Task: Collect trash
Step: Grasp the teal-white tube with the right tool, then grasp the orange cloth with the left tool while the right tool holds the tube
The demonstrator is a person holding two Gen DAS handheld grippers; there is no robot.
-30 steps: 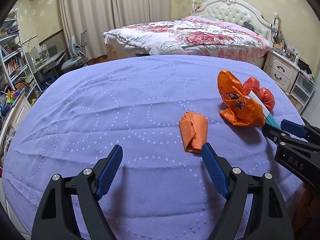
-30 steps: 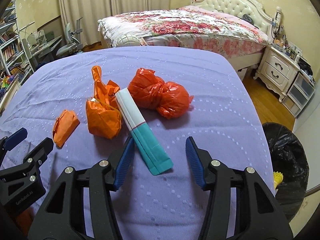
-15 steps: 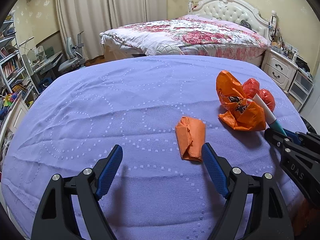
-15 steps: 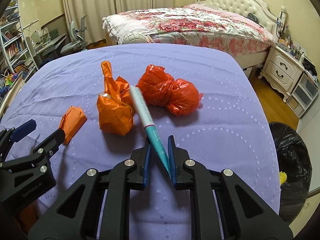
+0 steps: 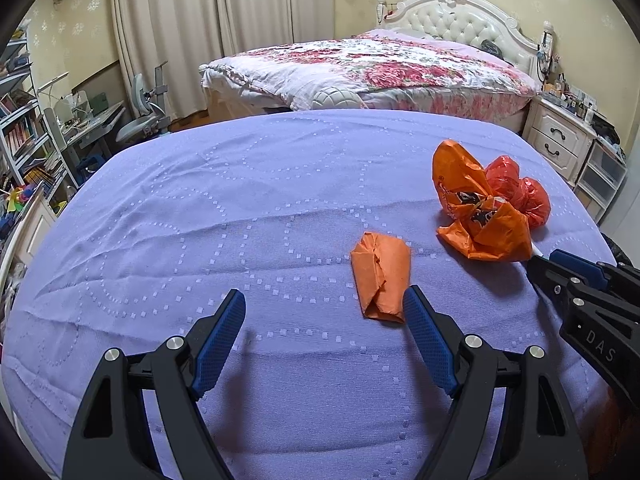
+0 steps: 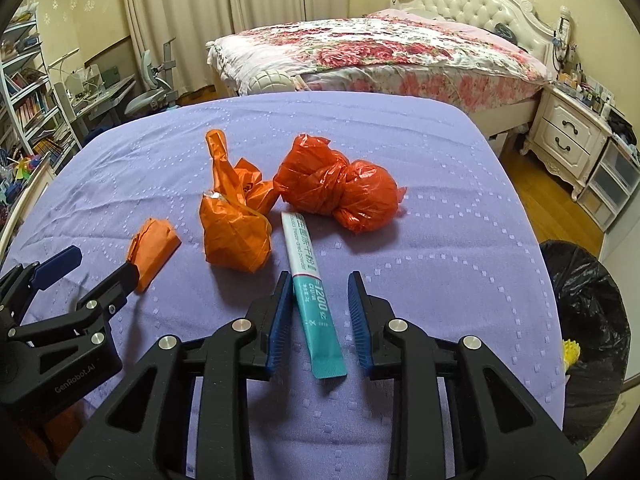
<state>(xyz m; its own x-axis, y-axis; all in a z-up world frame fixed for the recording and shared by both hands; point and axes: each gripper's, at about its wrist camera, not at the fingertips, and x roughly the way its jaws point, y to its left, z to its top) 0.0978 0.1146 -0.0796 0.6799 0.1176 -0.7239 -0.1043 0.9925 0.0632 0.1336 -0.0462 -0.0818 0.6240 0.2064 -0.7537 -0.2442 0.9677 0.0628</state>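
Two handheld grippers hover over a lavender bedspread (image 6: 440, 208) scattered with trash in a bedroom. The right gripper (image 6: 320, 312) has its jaws opening around a white-and-teal powder sachet (image 6: 310, 288), which lies flat on the cloth between the blue pads (image 6: 280, 320); the left pad sits just beside the sachet's edge, the right pad stands apart from it, and neither is pressing. Beyond the sachet's white end lie a crumpled orange plastic bag (image 6: 234, 236) and, to its right, a knotted red-orange plastic bag (image 6: 344, 188), the two touching. A small folded orange wrapper (image 6: 154, 248) lies apart to the left, near the tip of the left gripper (image 5: 324, 332). The left gripper's jaws stand wide with nothing between them; the folded orange wrapper (image 5: 382, 276) lies on the cloth just past its right-hand pad (image 5: 428, 344). From that side the orange bag (image 5: 484, 228) hides most of the red-orange one (image 5: 520, 192). A black-lined trash bin (image 6: 588, 320) stands on the floor off the bedspread's right edge. Behind are a floral-quilted bed (image 5: 380, 68), a white nightstand (image 6: 568, 140) and cream curtains (image 5: 224, 32).
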